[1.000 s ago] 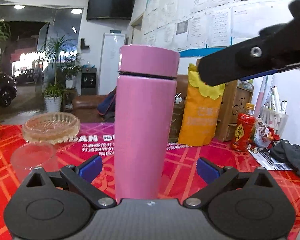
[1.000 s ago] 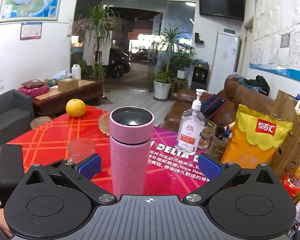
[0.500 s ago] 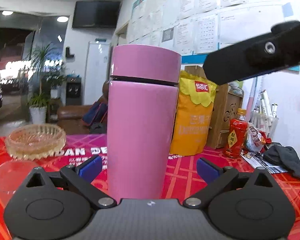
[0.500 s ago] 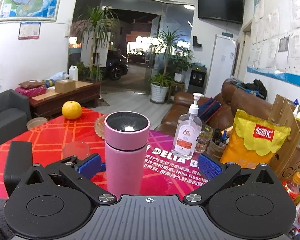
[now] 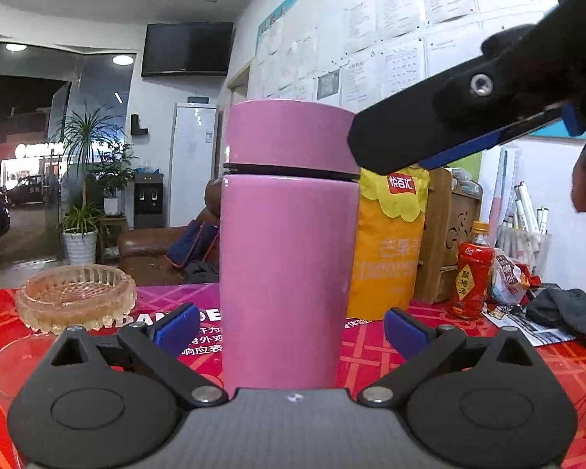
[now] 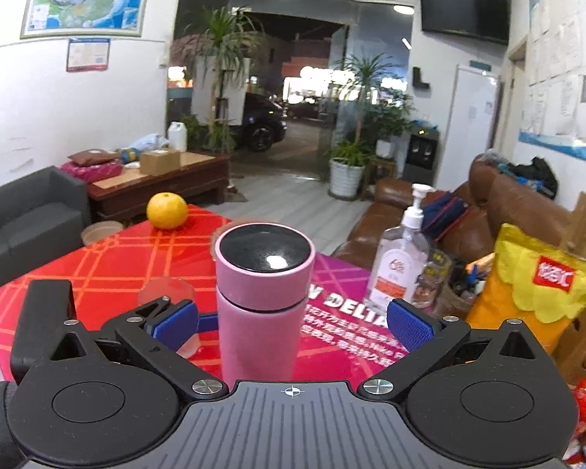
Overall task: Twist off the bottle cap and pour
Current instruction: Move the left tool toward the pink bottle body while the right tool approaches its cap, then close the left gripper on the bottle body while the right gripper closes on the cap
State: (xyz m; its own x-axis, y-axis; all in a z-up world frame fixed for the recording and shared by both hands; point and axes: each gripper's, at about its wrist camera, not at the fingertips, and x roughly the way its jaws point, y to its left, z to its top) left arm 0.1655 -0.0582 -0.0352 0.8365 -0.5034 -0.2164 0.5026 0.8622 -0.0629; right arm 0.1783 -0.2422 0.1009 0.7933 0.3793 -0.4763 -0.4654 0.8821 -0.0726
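Note:
A pink flask [image 5: 287, 273] with a pink cap [image 5: 291, 136] stands upright on the red table. My left gripper [image 5: 291, 326] is open, its blue pads on either side of the flask's lower body, apart from it. My right gripper [image 6: 291, 322] is open and looks down on the cap's black top [image 6: 265, 248] from above and behind. The right gripper's finger [image 5: 449, 133] shows beside the cap in the left wrist view. A clear glass cup [image 6: 166, 293] stands left of the flask, with the left gripper below it.
A glass ashtray [image 5: 76, 299] sits at the left. An orange [image 6: 167, 211] lies at the far edge. A sanitiser pump bottle [image 6: 400, 262], a yellow snack bag [image 5: 388, 242], a red drink bottle [image 5: 470, 273] and a wooden box [image 5: 445, 234] stand to the right.
The left gripper has moved closer and lower, so the flask now fills more of its view. The right gripper has come nearer over the cap. Both stay open.

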